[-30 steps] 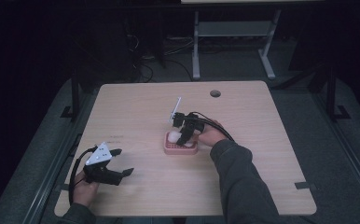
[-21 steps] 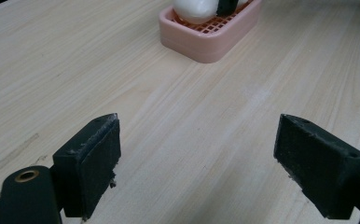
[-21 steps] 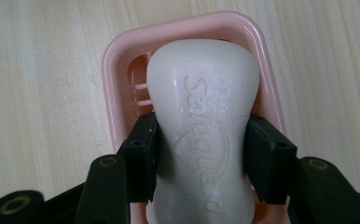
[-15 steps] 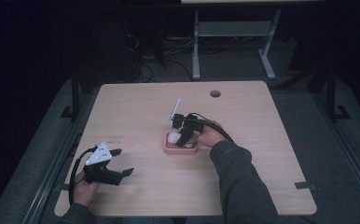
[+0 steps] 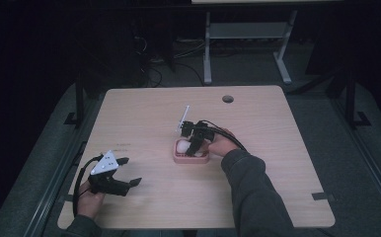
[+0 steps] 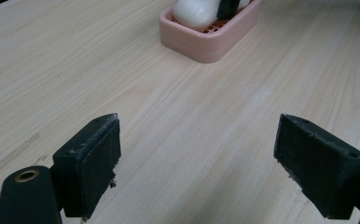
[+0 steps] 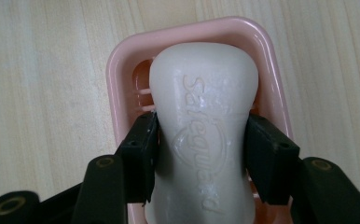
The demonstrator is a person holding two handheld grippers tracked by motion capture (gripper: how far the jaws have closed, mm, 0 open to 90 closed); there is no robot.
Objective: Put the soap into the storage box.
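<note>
Soap bar (image 7: pixel 204 140) lies in pink dish (image 7: pixel 122 65) mid-bench (image 5: pixel 277 148) | your right gripper (image 7: pixel 200 154) fingers flank its narrow waist, just easing open, contact unclear | left gripper (image 6: pixel 211 163) gapes empty, well apart | likely slick, firm, light: hold the waist | right gripper view shows embossed lettering; high view doesn't.
</note>
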